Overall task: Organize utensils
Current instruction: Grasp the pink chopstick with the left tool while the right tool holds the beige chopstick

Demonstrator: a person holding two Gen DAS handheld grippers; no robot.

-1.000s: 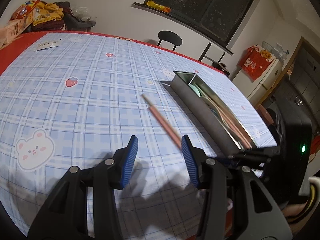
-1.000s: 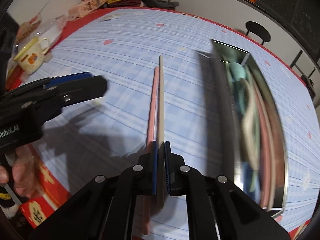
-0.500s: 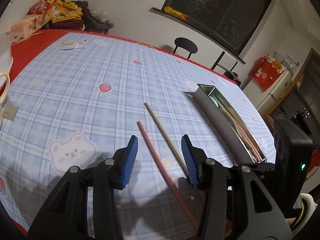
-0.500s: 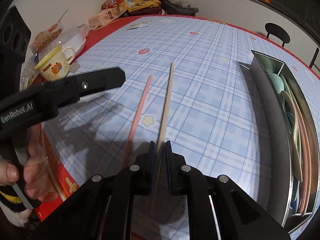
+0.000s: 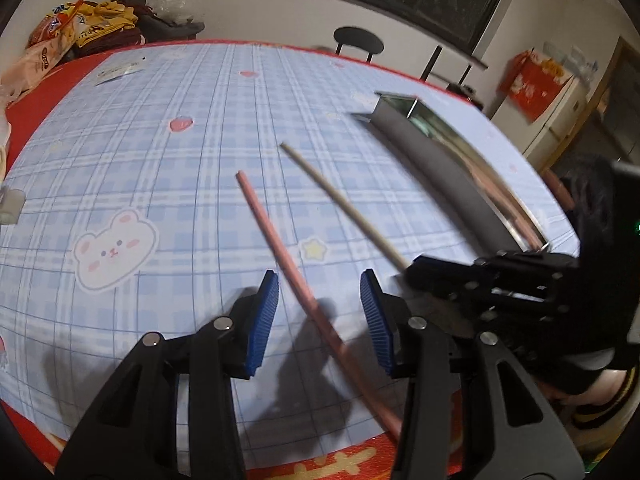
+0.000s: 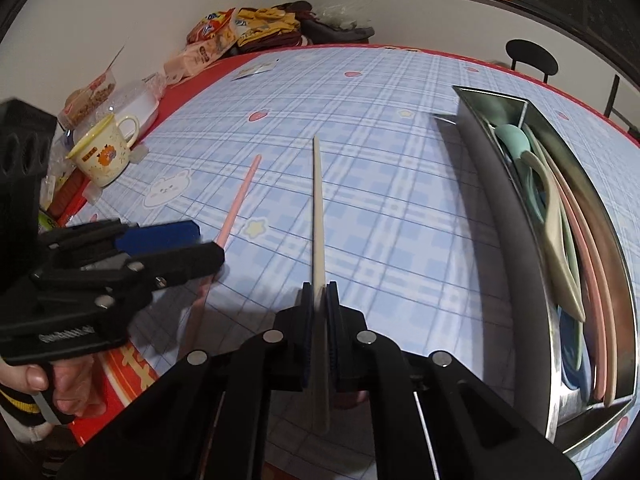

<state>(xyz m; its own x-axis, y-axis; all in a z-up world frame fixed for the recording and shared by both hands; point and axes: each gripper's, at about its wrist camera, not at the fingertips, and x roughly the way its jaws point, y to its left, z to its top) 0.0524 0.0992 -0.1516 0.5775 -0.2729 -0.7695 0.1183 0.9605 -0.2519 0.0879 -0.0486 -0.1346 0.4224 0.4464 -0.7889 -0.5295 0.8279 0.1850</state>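
Observation:
My right gripper (image 6: 319, 296) is shut on the near end of a beige chopstick (image 6: 317, 216), which points away over the checked cloth. In the left wrist view the same beige chopstick (image 5: 344, 204) runs into the right gripper (image 5: 416, 270). A pink chopstick (image 5: 276, 236) lies on the cloth and passes between the blue pads (image 5: 264, 312) of my left gripper (image 5: 322, 300), which is open and not touching it. The right wrist view shows the pink chopstick (image 6: 240, 196) beside the left gripper (image 6: 200, 246). A long metal tray (image 6: 504, 208) holds several spoons and sticks.
The tray (image 5: 424, 160) lies to the right of both chopsticks. A yellow cup (image 6: 106, 156), snack bags (image 6: 208, 44) and a plastic tub stand along the table's left edge. A black chair (image 5: 358, 38) stands beyond the far edge. A hand (image 6: 60, 392) holds the left gripper.
The two chopsticks lay side by side; now the beige one, still clamped in the right gripper, is angled away from the pink one. The pink one now runs between the left jaws.

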